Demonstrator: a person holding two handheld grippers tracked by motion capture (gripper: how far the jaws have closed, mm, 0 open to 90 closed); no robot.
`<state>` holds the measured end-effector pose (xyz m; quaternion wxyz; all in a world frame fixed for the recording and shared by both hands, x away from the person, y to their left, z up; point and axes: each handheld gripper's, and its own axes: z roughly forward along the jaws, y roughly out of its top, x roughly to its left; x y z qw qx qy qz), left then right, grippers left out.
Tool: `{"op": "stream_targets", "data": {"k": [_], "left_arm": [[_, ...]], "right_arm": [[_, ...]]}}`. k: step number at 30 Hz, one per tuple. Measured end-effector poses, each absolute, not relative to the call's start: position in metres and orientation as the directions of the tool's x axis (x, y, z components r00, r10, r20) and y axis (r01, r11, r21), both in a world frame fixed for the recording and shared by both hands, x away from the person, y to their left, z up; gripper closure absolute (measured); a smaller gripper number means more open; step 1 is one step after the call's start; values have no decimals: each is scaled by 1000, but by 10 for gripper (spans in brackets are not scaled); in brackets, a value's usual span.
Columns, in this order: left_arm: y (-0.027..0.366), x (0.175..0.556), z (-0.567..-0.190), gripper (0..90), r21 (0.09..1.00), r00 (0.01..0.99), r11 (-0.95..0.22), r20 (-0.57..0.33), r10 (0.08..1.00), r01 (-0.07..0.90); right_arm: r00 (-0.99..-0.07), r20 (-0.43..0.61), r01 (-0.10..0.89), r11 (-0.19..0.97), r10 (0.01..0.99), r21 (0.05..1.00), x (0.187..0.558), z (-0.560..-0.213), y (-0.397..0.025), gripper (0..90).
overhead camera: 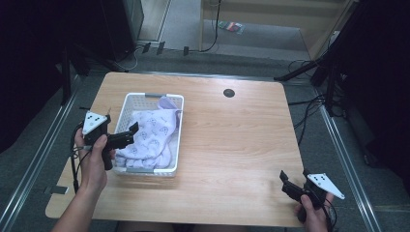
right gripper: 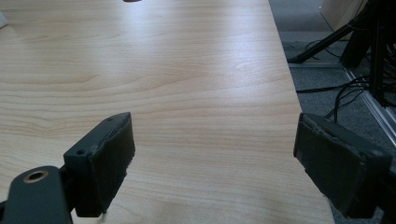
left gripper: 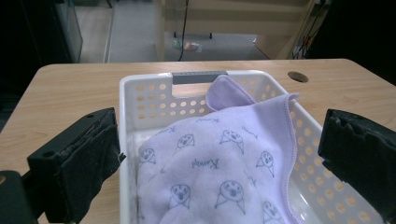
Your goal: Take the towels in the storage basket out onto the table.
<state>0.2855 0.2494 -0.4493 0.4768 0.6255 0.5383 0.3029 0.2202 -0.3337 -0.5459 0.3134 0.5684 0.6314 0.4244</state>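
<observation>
Left gripper (overhead camera: 129, 134) spread over lilac printed cloth (left gripper: 219, 172) in white basket (left gripper: 154, 93), probably lining up grab; right gripper (overhead camera: 295, 181) spread, idle near table (overhead camera: 232, 145) corner.

My left gripper (overhead camera: 126, 137) hangs spread at the white basket (left gripper: 140, 93), whose walls and heaped lilac cloth (left gripper: 219, 172) block the left of the frame. Bare wooden table (overhead camera: 232, 145) lies open across centre and right, before my right gripper (overhead camera: 295, 181).
</observation>
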Motion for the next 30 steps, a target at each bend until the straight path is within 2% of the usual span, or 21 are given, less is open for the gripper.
{"op": "stream_targets", "data": {"k": [2, 7, 8, 10, 18, 22, 30], "left_arm": [[245, 293, -451, 0, 919, 239, 61, -165, 957, 390], [234, 309, -459, 0, 903, 249, 54, -174, 953, 426], [231, 315, -462, 0, 882, 272, 29, -176, 946, 470], [228, 320, -465, 0, 866, 289, 28, -197, 937, 499], [215, 337, -478, 0, 825, 315, -37, -174, 933, 564], [209, 345, -485, 0, 806, 295, -68, -135, 946, 588], [204, 356, -498, 0, 771, 311, -92, -141, 940, 630]], "right_arm": [[-157, 87, 451, -7, 984, 892, 220, -546, -334, 125], [-158, 88, 452, -7, 983, 892, 220, -546, -334, 125], [-158, 89, 452, -8, 983, 892, 220, -546, -334, 126], [-159, 89, 452, -8, 983, 892, 220, -546, -334, 125], [-161, 91, 451, -9, 983, 893, 220, -546, -334, 125], [-160, 93, 449, -11, 983, 893, 220, -546, -334, 125], [-161, 93, 449, -11, 982, 893, 220, -546, -334, 125]]}}
